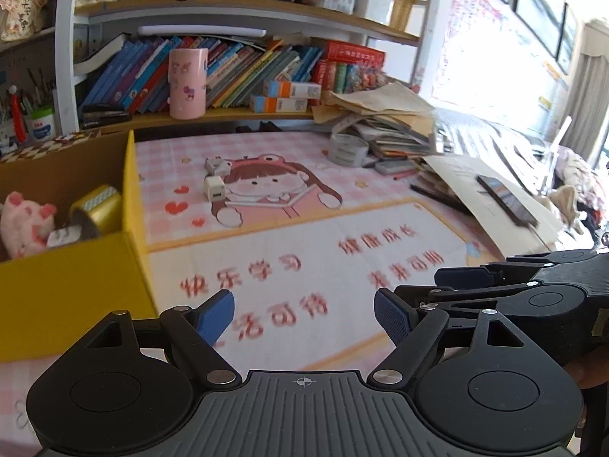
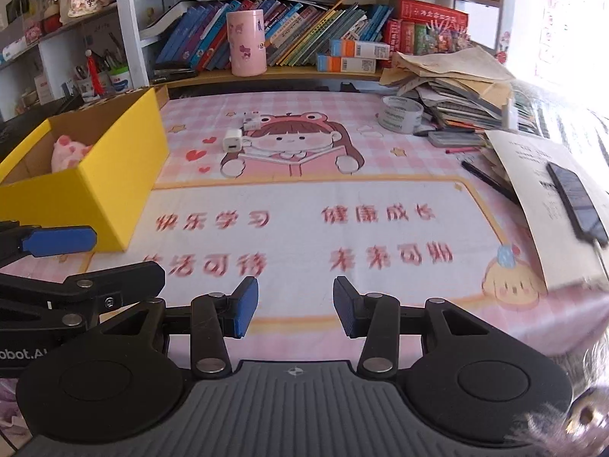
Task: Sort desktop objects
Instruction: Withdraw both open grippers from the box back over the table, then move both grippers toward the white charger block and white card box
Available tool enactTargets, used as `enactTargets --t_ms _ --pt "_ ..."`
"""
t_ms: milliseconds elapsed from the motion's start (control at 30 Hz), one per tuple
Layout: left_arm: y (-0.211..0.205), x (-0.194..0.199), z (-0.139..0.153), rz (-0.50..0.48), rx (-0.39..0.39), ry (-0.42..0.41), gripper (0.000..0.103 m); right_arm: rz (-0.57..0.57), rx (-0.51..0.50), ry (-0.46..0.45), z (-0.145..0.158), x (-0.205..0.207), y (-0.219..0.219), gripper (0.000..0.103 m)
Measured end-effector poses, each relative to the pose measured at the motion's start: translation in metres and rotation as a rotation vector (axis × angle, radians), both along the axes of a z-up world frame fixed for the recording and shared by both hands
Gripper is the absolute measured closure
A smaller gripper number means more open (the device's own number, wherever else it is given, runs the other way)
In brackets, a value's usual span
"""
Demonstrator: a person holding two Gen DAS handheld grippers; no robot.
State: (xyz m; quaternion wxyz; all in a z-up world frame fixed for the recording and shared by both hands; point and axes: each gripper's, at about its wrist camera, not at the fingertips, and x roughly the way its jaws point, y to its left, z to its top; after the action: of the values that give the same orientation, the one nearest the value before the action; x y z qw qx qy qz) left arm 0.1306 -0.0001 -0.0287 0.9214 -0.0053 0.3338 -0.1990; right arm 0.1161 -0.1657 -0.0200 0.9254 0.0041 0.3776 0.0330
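So far:
boxed: your yellow box (image 1: 129,205) holds plush pig (image 1: 23,224), gold tape roll (image 1: 97,209).
left: chargers (image 2: 233,141), clear tape (image 2: 401,113) on mat.
claws: left gripper (image 1: 304,316), right gripper (image 2: 295,310) both gaping, empty.

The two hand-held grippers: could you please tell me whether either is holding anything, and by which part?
Nothing is held. The left hand-held gripper and the right hand-held gripper both stand open, with only the pink cartoon desk mat showing between their blue pads.
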Motion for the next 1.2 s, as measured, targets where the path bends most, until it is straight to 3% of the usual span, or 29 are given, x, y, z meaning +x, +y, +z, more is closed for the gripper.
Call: enactTargets --t_ms 333,500,800,1100,1200 --pt "-0.039 0.066 -0.001 0.146 0.062 0.005 0.020 0.084 0.045 0.007 -0.005 0.089 -0.051 0.061" --pt "-0.047 0.099 -0.011 0.221 0.061 0.049 0.020 0.127 0.061 -0.030 0.000 0.136 -0.070 0.061" --pt "-0.061 0.155 -0.021 0.282 0.108 0.006 0.023 0.201 0.085 -0.044 -0.003 0.213 -0.071 0.060" --pt "-0.061 0.219 -0.054 0.356 0.149 0.074 0.055 0.248 0.113 -0.083 0.005 0.243 -0.064 0.054" --pt "-0.058 0.229 -0.059 0.392 0.177 0.058 0.055 0.249 0.117 -0.072 0.002 0.249 -0.066 0.054"
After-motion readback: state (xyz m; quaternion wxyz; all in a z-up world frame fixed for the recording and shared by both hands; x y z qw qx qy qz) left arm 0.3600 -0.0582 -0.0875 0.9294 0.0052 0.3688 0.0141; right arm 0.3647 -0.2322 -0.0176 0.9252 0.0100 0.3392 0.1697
